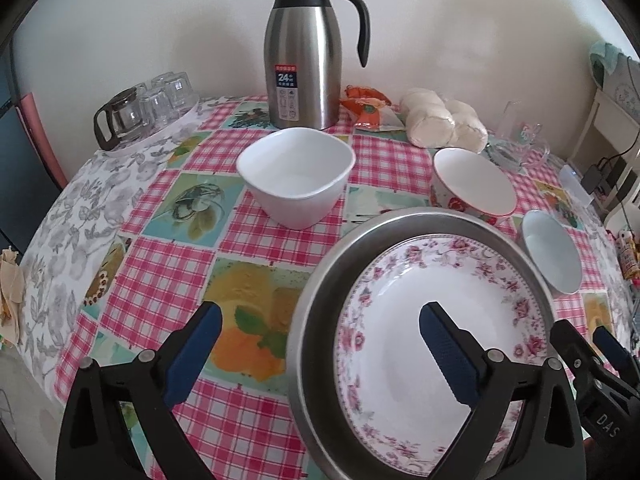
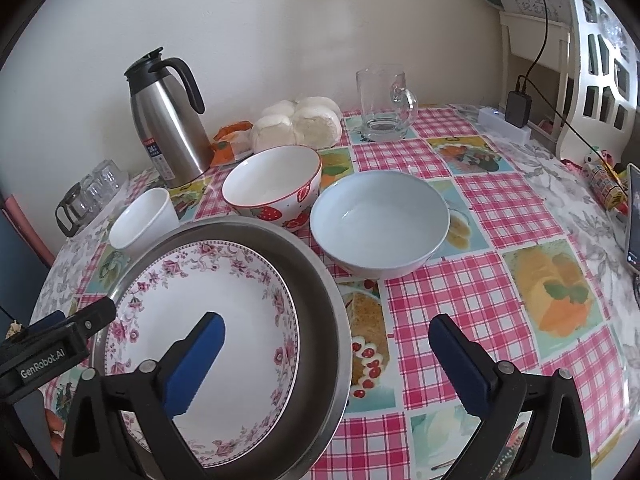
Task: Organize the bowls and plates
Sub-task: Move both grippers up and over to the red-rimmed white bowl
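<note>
While the floral plate point(image 1: 404, 344) lies inside the steel pan point(image 1: 320, 312), the left gripper point(image 1: 320, 354) straddles its nine o'clock rim and the right gripper point(image 2: 326, 362) its three o'clock rim, both spread wide, grasping nothing.

The floral plate point(image 1: 404, 364) is glossy glazed ceramic, sitting in a dull brushed-metal pan point(image 1: 320, 320). The tablecloth point(image 1: 168, 240) looks like smooth, slightly shiny plastic. The thermos jug point(image 1: 308, 64) is satin steel with a black plastic handle; the mug point(image 2: 380, 100) is clear glass.
</note>
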The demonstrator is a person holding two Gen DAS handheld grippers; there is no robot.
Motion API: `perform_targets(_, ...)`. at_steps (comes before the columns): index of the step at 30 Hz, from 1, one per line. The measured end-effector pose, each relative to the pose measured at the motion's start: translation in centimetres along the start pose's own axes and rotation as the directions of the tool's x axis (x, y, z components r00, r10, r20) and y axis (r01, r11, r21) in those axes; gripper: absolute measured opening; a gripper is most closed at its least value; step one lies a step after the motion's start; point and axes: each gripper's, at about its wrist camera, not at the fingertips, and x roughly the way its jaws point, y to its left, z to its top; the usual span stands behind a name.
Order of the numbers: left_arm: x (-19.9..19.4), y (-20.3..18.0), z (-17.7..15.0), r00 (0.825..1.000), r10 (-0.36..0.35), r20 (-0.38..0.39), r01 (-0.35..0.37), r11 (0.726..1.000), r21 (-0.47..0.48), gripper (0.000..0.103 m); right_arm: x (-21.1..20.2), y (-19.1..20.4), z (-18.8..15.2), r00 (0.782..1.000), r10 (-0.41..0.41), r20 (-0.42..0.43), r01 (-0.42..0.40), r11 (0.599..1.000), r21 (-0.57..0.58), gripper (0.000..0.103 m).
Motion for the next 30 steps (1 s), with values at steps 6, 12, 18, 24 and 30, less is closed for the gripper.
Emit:
perform_targets(6,-0.4,-1.3,0.5,1.000,-0.010,0.028,0.010,1.000,0.013,0.099,-0.2,-0.4,0.7,1.000,0.006,0.007,-0.007,0.999,0.033,0.103)
perform_targets(12,-0.3,-2.9,1.6,0.998,-0.050,0.031,0.050,0.999,-0.007,0.099,0.3,-0.3,1.6,0.999,-0.037,0.018,0.036,0.998,0.046,0.103)
perform_targets(18,1.0,-3.6,2.9,1.000,-0.024,0.013,0.024,0.999,-0.025,0.099,1.0,-0.4,2.7,0.997,-0.076,0.025,0.075,0.996,0.049,0.103)
perform_targets(24,2.1,-3.9,4.7,0.999,-0.029,0.016,0.030,0.997,-0.074,0.099,2.0,-0.9,4.2,0.995,-0.094,0.021,0.092,0.994,0.066,0.103)
perform_targets(30,3.4,-4.6,6.5,0.999,-0.045,0.022,0.047,0.994,-0.097,0.099,2.8,-1.8,6.5,0.992,-0.124,0.027,0.120,0.987,0.111,0.103)
